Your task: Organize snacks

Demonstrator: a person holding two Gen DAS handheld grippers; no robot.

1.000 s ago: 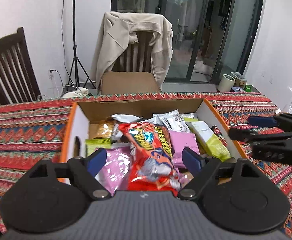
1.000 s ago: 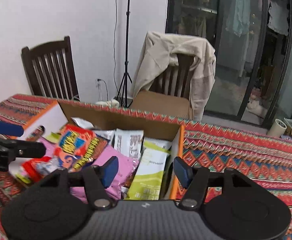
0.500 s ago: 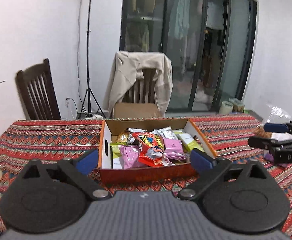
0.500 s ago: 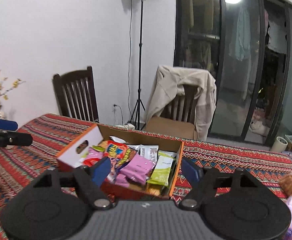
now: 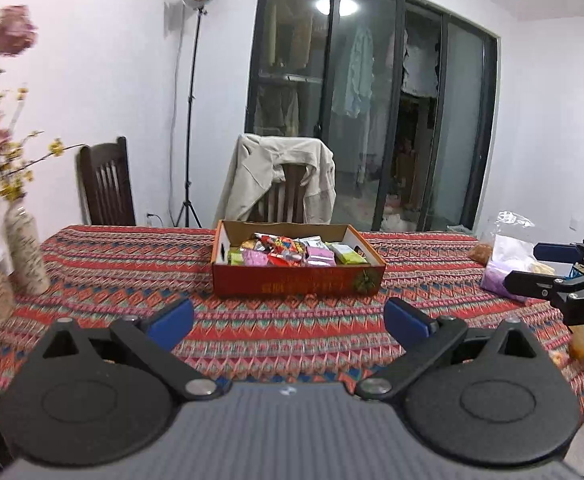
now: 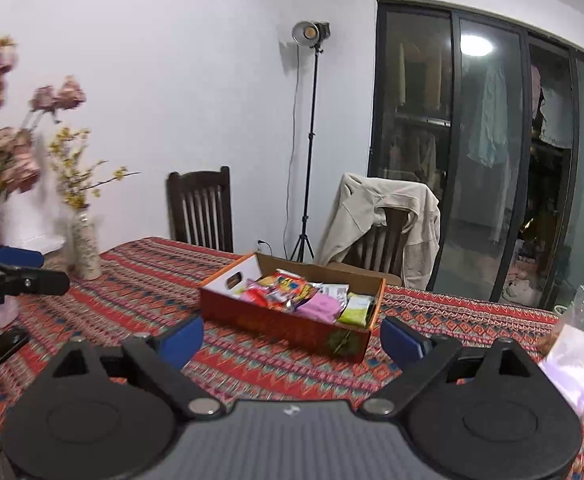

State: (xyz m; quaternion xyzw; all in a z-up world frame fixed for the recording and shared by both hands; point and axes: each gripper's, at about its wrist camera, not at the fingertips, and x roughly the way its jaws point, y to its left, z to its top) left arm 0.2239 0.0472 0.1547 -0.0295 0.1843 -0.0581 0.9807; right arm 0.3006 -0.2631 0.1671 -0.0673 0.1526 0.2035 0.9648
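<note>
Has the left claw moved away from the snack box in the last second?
Yes. The left claw has pulled back toward the person; the snack box now looks far smaller.

Bare tablecloth [image 5: 288, 332] between both grippers and the snack box [image 5: 298, 282]. Vase [image 5: 26, 256] blocks far left, plastic bags [image 5: 508, 256] block right.

Flowers [image 5: 0, 36] blurred and edge-cropped; snack packets' [image 5: 288, 250] print too small.
</note>
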